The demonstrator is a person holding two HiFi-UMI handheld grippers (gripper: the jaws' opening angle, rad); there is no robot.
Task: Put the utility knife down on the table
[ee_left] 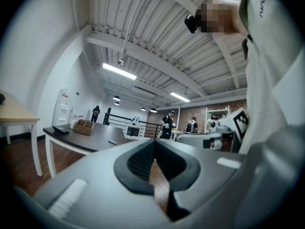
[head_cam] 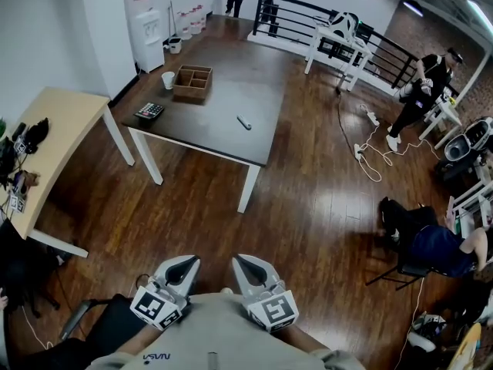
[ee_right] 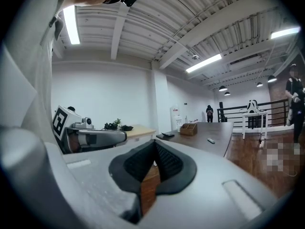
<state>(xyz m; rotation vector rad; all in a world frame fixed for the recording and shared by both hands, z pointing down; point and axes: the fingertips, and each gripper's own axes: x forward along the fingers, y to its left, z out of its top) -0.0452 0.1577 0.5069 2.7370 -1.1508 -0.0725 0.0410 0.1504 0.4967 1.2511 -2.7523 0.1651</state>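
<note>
The utility knife (head_cam: pixel 244 122), small and grey, lies on the dark table (head_cam: pixel 231 91) far ahead of me, across open wooden floor. It also shows as a small sliver on the tabletop in the left gripper view (ee_left: pixel 112 142) and the right gripper view (ee_right: pixel 210 140). My left gripper (head_cam: pixel 187 261) and right gripper (head_cam: pixel 241 260) are held side by side close to my body, pointing towards the table. Both are shut with nothing between the pads, as seen at the left gripper (ee_left: pixel 154 144) and the right gripper (ee_right: pixel 155 144).
On the table stand a wooden compartment box (head_cam: pixel 192 82), a white cup (head_cam: pixel 168 79) and a calculator (head_cam: pixel 149 111). A light wooden desk (head_cam: pixel 54 129) is at the left. Cables (head_cam: pixel 370 149) trail on the floor; people stand and sit at the right (head_cam: pixel 420 91).
</note>
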